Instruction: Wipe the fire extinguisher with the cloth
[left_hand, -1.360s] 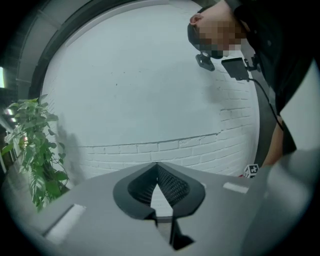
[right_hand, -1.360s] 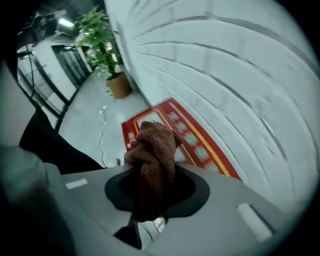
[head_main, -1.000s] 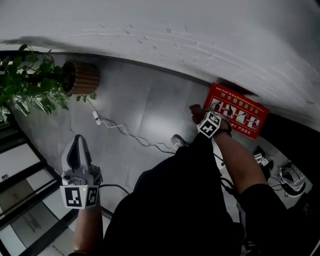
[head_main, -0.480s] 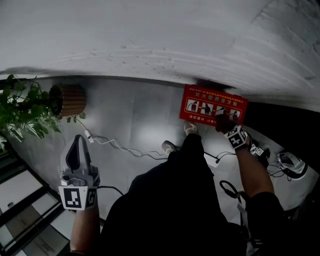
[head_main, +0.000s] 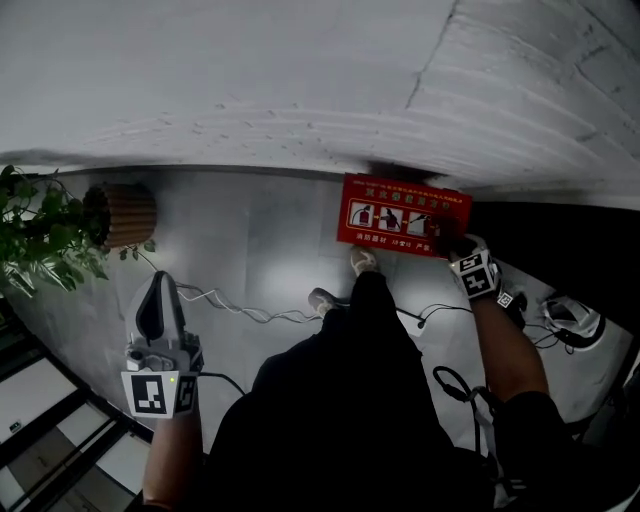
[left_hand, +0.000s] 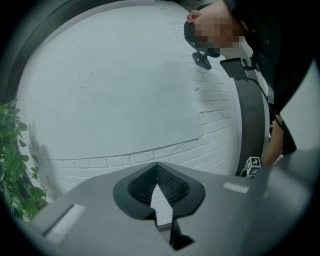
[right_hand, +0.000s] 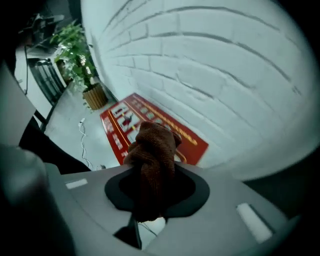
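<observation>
Entry, wipe job:
- R gripper (right_hand: 150, 197): jaws clamped on brown cloth (right_hand: 152, 150), over the right end of the red fire extinguisher box (head_main: 400, 212) at the wall foot. Contact unclear.
- L gripper (left_hand: 157, 170): jaws together, empty, well apart.
- Step: approach, we judge.
- Next: we press cloth flat, then stroke.

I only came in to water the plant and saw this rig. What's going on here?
A person stands by a white brick wall with a tool in each hand. The right tool is shut on a bunched brown cloth and hangs over a red pictogram box on the floor at the wall's foot. The left tool is shut and empty, pointing at the wall. No extinguisher itself is in view.
</observation>
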